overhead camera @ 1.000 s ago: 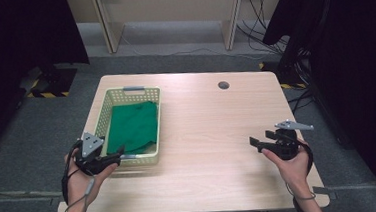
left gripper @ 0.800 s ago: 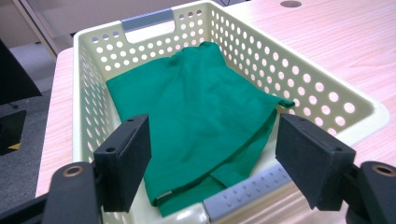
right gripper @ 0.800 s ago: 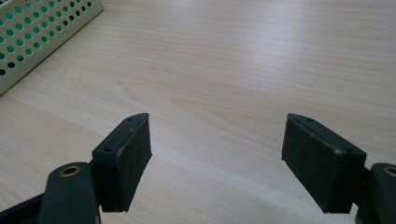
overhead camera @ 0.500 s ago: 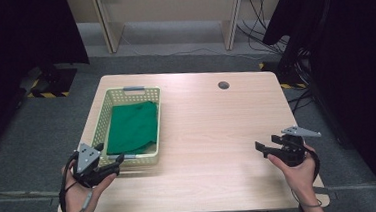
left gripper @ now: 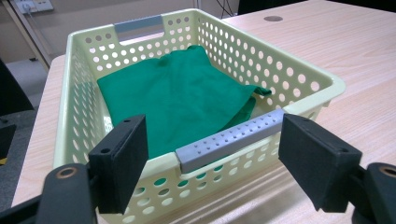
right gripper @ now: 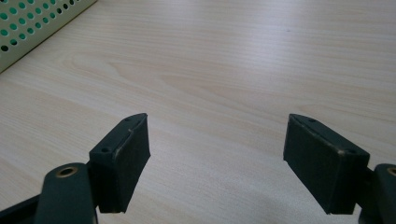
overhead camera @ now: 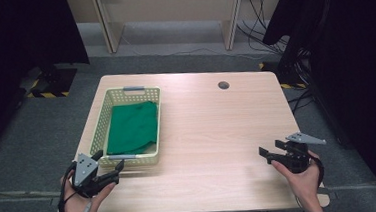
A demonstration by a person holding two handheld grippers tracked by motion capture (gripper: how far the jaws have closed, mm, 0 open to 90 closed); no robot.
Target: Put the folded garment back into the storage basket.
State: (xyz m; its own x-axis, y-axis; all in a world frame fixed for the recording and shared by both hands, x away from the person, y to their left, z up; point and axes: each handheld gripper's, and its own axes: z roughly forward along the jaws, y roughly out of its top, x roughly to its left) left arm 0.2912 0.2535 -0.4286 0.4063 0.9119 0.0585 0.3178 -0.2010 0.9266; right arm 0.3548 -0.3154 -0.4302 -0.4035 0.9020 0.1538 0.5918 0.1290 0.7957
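So far the green cloth lies folded inside the yellow basket, just past the left gripper, whose 2 jaws stand wide apart, hold nothing, and frame the basket's grey handle. Off to the side, the right gripper is wide open too, with bare table between its jaws. It looks like the putting-away is done, with little left.

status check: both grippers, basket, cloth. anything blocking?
Left gripper open, fingers astride the basket's near grey handle, not touching. Right gripper open over bare table. Green cloth folded inside basket. Nothing in the way.
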